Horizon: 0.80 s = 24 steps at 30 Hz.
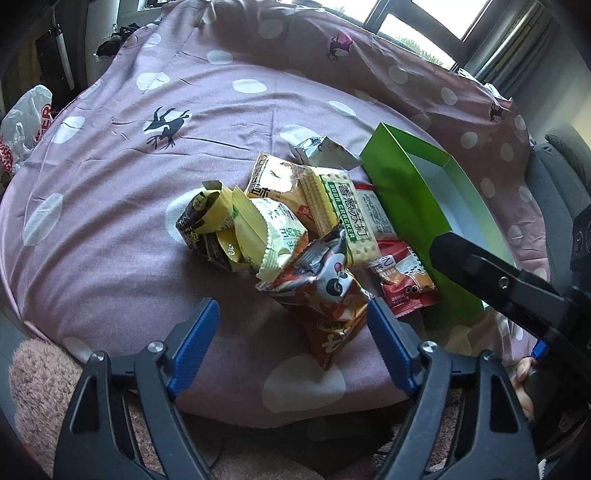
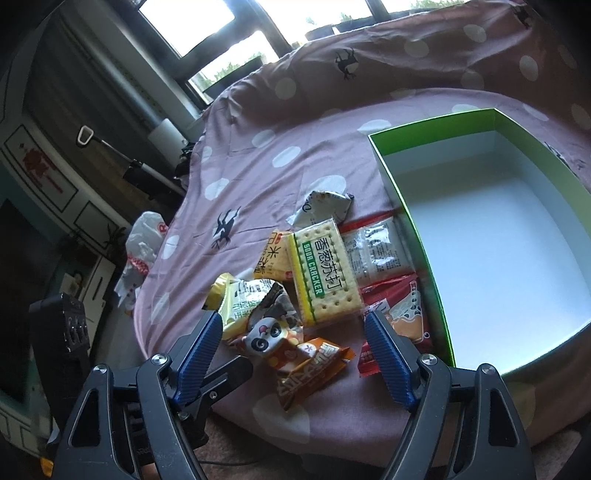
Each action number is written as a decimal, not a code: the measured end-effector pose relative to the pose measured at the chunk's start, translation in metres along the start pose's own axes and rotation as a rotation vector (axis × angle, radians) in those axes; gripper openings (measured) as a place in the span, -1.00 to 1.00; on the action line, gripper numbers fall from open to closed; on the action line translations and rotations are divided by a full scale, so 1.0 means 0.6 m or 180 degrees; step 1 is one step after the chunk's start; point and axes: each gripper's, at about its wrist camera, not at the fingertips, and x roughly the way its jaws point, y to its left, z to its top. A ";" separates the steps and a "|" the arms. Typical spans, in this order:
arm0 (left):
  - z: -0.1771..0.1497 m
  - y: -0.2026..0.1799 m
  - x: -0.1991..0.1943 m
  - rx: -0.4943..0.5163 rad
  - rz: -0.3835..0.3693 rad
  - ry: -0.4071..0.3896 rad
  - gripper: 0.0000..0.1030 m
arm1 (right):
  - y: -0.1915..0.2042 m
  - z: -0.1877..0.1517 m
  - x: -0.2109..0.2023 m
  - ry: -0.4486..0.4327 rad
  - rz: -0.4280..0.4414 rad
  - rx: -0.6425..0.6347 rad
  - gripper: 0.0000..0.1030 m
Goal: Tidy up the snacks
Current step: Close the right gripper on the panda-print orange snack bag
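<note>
Both claws hang released over the snack heap: the left claw [image 1: 291, 317] spreads its blue pads around the panda packet [image 1: 325, 295] without pressing it, and the right claw [image 2: 293, 328] gapes above the same packet [image 2: 291, 350]. The soda cracker pack [image 2: 325, 273] lies just beside the green box [image 2: 406, 206], all on a bed with a mauve, white-dotted sheet [image 1: 122, 221]. Windows [image 2: 192, 22] glow beyond, and a white plastic bag [image 2: 142, 240] sits off the bed's edge

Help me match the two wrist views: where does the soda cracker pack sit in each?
Left wrist: soda cracker pack, right of centre, beside the green box.
Right wrist: soda cracker pack, centre, left of the green box.
Shared landmark: panda snack bag just below it.
</note>
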 end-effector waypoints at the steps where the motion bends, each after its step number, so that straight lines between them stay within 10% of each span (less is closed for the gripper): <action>1: -0.002 -0.003 0.002 0.0010 0.0028 0.0012 0.51 | -0.001 -0.001 0.003 0.0040 0.0022 0.0010 0.48; 24: -0.019 -0.015 0.068 -0.0080 -0.0318 0.0221 0.10 | -0.011 -0.019 0.115 0.0731 0.0352 -0.0088 0.21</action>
